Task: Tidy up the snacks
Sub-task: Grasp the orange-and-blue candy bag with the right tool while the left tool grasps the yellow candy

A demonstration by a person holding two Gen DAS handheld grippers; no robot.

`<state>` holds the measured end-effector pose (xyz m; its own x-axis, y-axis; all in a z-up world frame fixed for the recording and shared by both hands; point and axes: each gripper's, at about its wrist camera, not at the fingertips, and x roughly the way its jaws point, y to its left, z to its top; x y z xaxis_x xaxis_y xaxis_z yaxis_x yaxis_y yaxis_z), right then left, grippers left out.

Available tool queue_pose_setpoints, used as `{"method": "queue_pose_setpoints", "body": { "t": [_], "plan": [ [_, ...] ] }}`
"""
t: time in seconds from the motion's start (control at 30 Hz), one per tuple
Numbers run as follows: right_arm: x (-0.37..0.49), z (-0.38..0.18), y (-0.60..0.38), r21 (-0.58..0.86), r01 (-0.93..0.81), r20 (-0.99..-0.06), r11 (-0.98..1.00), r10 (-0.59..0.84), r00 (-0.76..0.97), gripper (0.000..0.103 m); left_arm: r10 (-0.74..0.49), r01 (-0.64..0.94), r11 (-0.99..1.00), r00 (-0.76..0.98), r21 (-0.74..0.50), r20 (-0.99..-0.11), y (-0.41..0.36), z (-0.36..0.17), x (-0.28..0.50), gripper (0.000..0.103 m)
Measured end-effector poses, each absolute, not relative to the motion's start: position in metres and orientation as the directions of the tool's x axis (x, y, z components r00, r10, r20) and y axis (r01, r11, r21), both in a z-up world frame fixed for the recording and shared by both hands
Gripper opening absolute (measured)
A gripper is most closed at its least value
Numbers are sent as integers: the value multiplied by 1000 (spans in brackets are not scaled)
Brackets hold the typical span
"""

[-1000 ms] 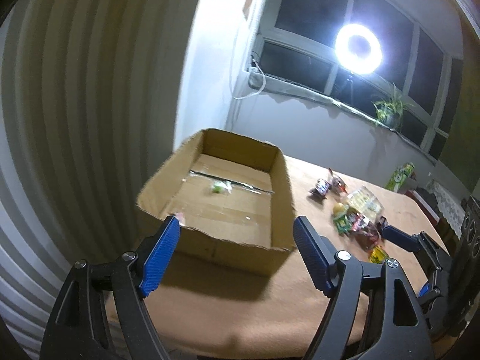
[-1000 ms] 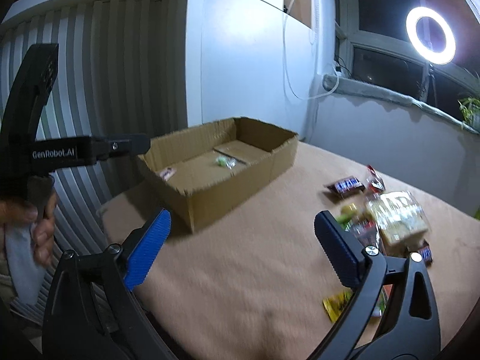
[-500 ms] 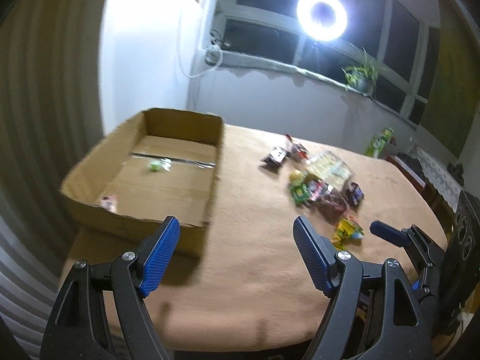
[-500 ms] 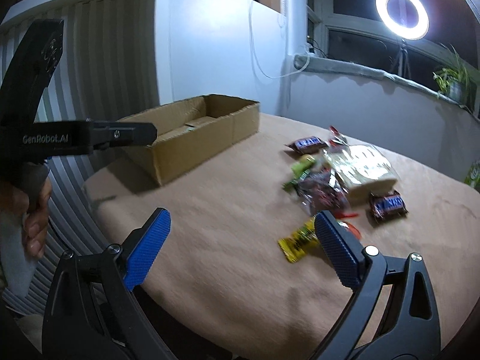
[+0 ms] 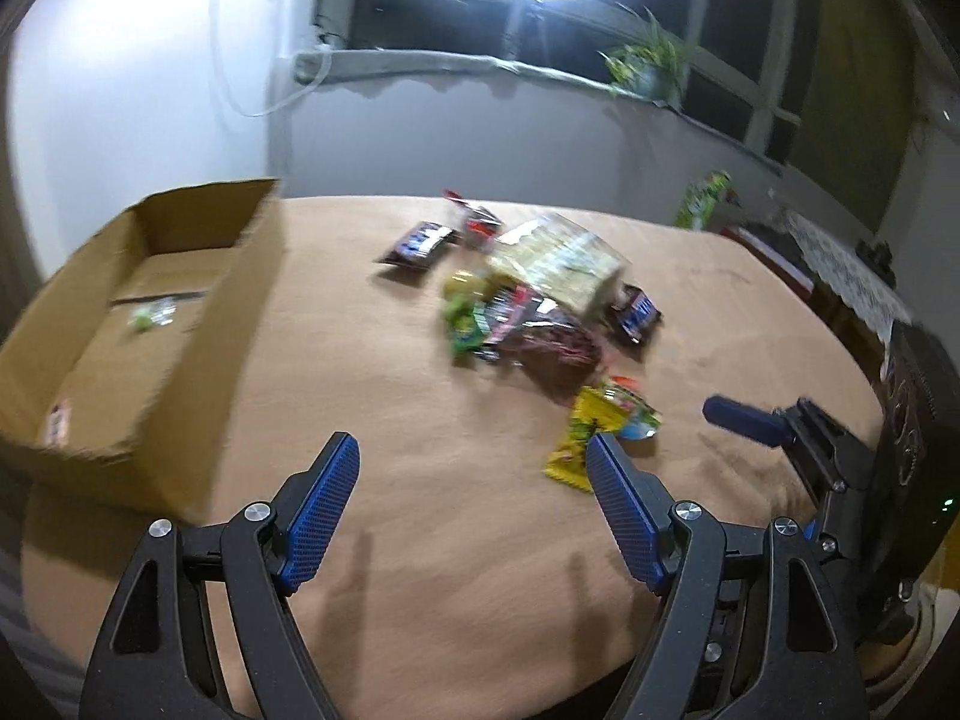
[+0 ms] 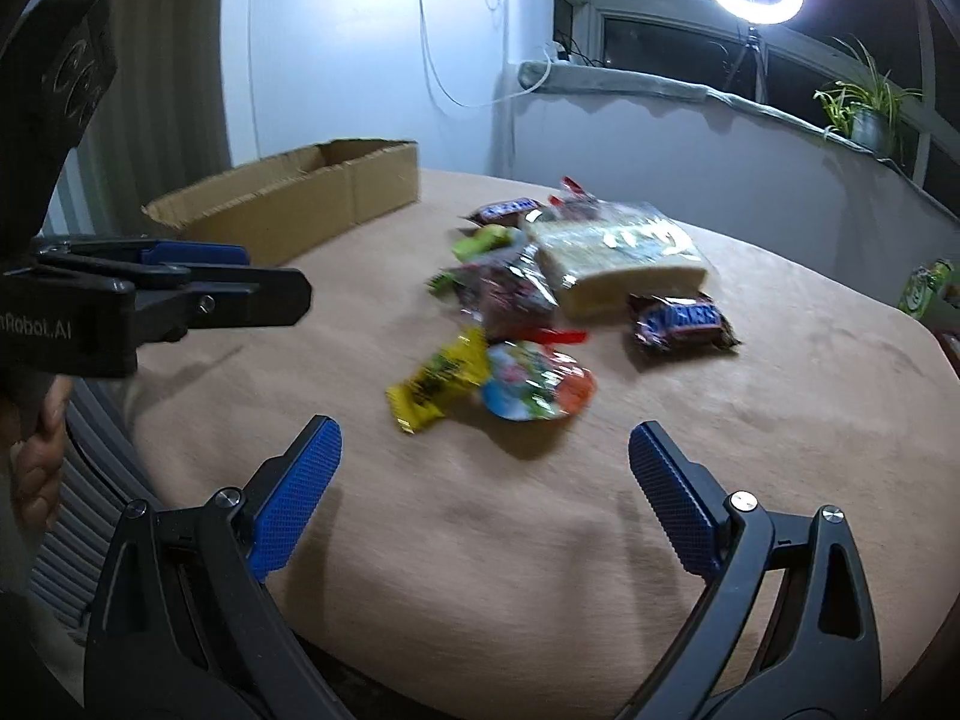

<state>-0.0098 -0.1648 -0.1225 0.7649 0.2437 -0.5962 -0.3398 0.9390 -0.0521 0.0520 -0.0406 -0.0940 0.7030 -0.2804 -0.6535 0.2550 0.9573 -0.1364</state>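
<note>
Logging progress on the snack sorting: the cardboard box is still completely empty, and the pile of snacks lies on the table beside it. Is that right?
Not quite. The cardboard box is not empty: the left wrist view shows a small green snack on its floor. The pile of snacks does lie on the table beside it.

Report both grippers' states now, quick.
Left gripper: open, holding nothing.
Right gripper: open, holding nothing.

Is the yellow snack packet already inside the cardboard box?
No. The yellow snack packet lies on the table cloth among the other snacks, well apart from the cardboard box.
</note>
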Motion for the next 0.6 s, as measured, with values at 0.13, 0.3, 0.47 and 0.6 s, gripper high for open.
{"method": "queue_pose_setpoints", "body": {
  "t": [0.13, 0.3, 0.47, 0.6],
  "plan": [
    [-8, -125, -177, -88, -330, -593, 940, 217, 775, 99, -318, 318, 939, 669, -128, -672, -63, -101, 64, 78],
    [2, -130, -192, -90, -324, -607, 942, 206, 767, 98, -372, 387, 911, 620, -144, -691, -79, -110, 74, 75],
    [11, -135, -198, -61, -330, -614, 942, 225, 757, 94, -405, 417, 893, 579, -170, -707, -84, -119, 86, 46],
    [19, -134, -190, -59, -342, -617, 938, 235, 751, 91, -422, 399, 893, 579, -209, -698, -69, -119, 92, 24]
  ]
}}
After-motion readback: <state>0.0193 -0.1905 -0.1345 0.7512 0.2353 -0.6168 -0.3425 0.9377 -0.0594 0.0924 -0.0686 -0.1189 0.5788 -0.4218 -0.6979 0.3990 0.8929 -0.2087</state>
